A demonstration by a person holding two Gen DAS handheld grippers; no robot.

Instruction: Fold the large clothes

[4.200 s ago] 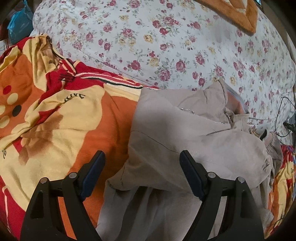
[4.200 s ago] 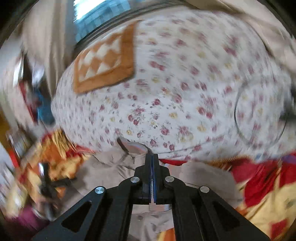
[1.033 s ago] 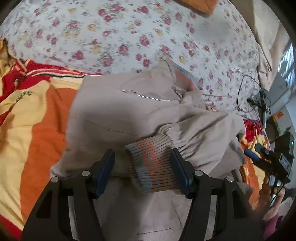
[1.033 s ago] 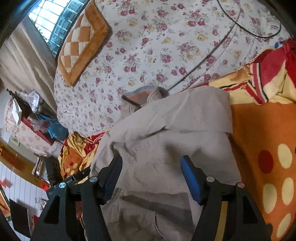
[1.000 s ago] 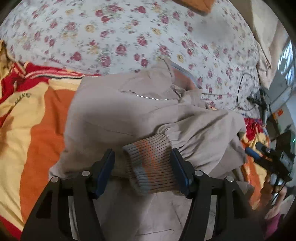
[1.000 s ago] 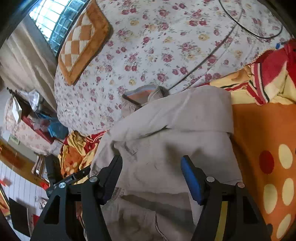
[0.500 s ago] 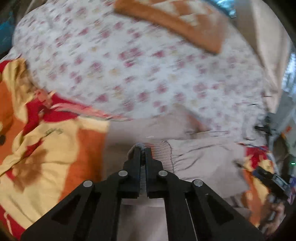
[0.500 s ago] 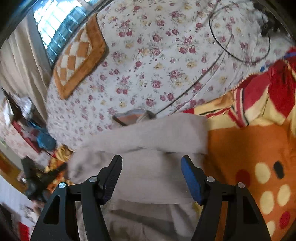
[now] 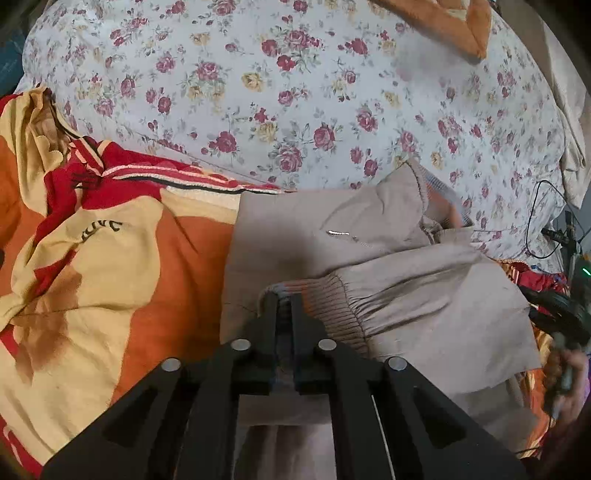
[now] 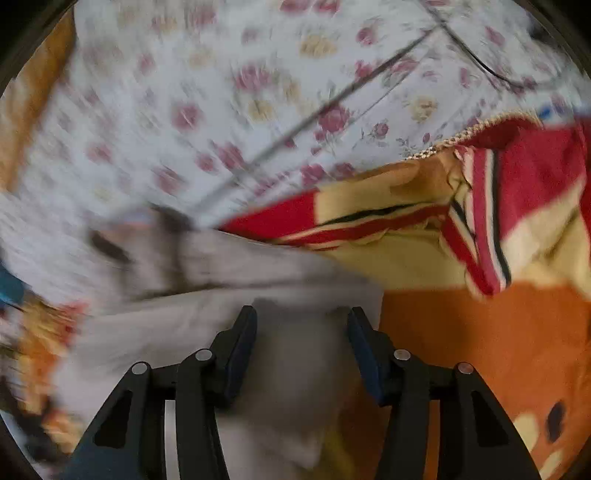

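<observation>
Left wrist view: left claw [image 9: 283, 301] pinching ribbed cuff [image 9: 317, 302] of beige jacket [image 9: 295, 236] on bed, sleeve gathered for folding across body. Right claw [image 10: 301, 325] spread, jaws closing over jacket edge, nothing pinched yet.

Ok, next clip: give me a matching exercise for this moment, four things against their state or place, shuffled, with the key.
Things:
1. left gripper
2. right gripper
3. beige jacket
4. checked orange cushion

States or places:
A. far end of the floral bedsheet
B. shut on the ribbed sleeve cuff
C. lying on the orange and yellow blanket, collar toward the sheet
D. jaws apart over beige cloth, having just been closing

Pairs: 1-B, 2-D, 3-C, 4-A
</observation>
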